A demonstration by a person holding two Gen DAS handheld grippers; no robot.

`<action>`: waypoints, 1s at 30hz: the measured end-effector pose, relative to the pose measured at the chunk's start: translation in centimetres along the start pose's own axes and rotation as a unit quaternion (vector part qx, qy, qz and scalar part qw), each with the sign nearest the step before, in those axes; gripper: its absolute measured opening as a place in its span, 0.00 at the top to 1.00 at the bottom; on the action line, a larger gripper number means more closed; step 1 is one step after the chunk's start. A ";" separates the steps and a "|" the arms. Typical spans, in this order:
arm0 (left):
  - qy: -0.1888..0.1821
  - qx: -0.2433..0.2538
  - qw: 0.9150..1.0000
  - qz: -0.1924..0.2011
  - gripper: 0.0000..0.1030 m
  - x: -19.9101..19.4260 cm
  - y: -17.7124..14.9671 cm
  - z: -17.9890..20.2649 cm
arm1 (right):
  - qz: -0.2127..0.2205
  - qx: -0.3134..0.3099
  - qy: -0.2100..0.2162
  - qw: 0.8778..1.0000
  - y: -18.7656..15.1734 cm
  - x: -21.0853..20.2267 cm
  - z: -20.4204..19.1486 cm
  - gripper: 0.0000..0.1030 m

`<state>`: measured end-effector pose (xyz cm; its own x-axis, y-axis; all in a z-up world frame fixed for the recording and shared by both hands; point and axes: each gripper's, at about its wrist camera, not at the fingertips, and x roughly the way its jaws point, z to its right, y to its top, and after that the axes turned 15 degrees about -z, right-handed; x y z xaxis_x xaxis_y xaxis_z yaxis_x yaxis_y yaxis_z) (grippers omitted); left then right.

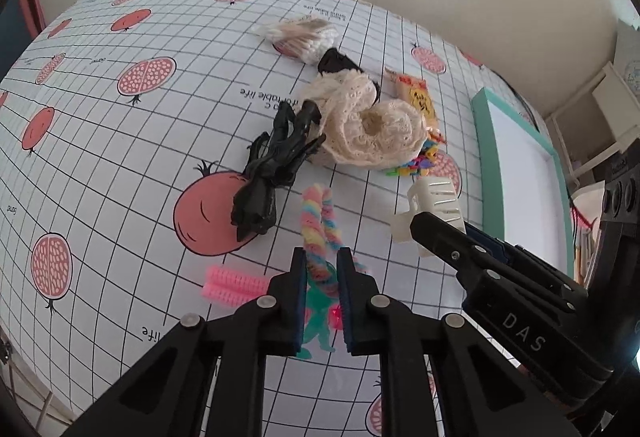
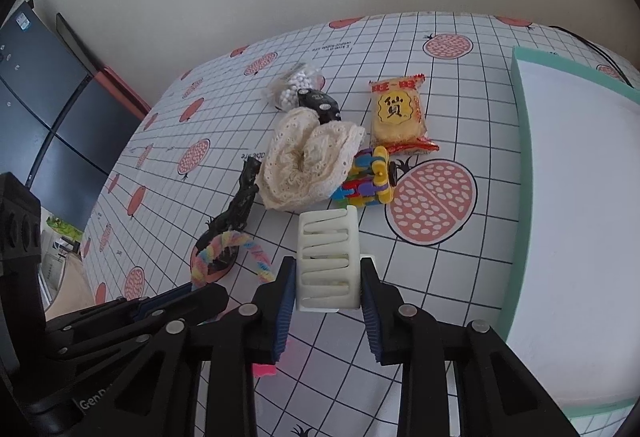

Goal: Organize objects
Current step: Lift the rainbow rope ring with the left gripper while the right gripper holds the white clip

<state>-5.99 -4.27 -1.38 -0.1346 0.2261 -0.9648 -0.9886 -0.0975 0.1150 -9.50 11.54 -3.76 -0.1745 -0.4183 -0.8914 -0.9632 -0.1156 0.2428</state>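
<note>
While the teal-rimmed tray [image 2: 520,141] at the right of the frame shows only a bare white floor, nearly all the sorting appears left to do: the snack packet [image 2: 398,113], lace cloth [image 2: 308,165], block toy [image 2: 368,181], black hair clip [image 1: 276,157], bag of cotton swabs [image 1: 300,37] and pink roller [image 1: 232,285] lie loose on the pomegranate-print table cover [image 2: 460,277]. Low in the right wrist view, the right gripper [image 2: 329,307] has its pads against both sides of the cream claw clip [image 2: 329,261], a ribbed, toothed plastic piece; I cannot tell whether it is lifted. The left gripper [image 1: 322,301] straddles the pastel twisted rope [image 1: 320,229] at bottom centre, jaws narrowly parted, seemingly not yet clamped.
</note>
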 end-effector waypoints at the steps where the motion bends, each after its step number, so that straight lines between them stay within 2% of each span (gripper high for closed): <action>1: -0.001 0.001 1.000 0.004 0.86 -0.2 0.0 0.0 | 0.006 0.001 0.002 1.000 0.0 -0.2 0.0 0.68; 6: -0.009 0.003 1.000 0.026 0.86 -1.2 0.0 0.0 | 0.030 0.004 0.009 1.000 0.1 -1.3 0.0 0.68; 11: -0.021 0.004 0.998 0.051 0.86 -2.4 -0.1 0.1 | 0.039 0.006 0.016 0.999 0.2 -2.0 0.1 0.68; 13: -0.016 0.008 0.998 0.063 0.86 -2.9 -0.1 0.3 | 0.041 0.006 0.016 0.999 0.3 -2.1 0.1 0.68; 21: -0.001 0.000 1.000 0.027 0.86 -1.5 0.1 -0.2 | 0.038 0.014 0.014 0.999 0.3 -2.2 0.8 0.68; 30: 0.041 -0.021 0.999 0.001 0.86 -0.3 0.0 -1.4 | 0.035 0.020 0.015 0.999 0.3 -2.1 1.3 0.68</action>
<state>-5.81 -5.70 -1.40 -0.1296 0.1453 -0.9809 -0.9842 -0.1392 0.1095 -9.63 13.54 -2.27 -0.2362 -0.4511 -0.8607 -0.9564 -0.0484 0.2879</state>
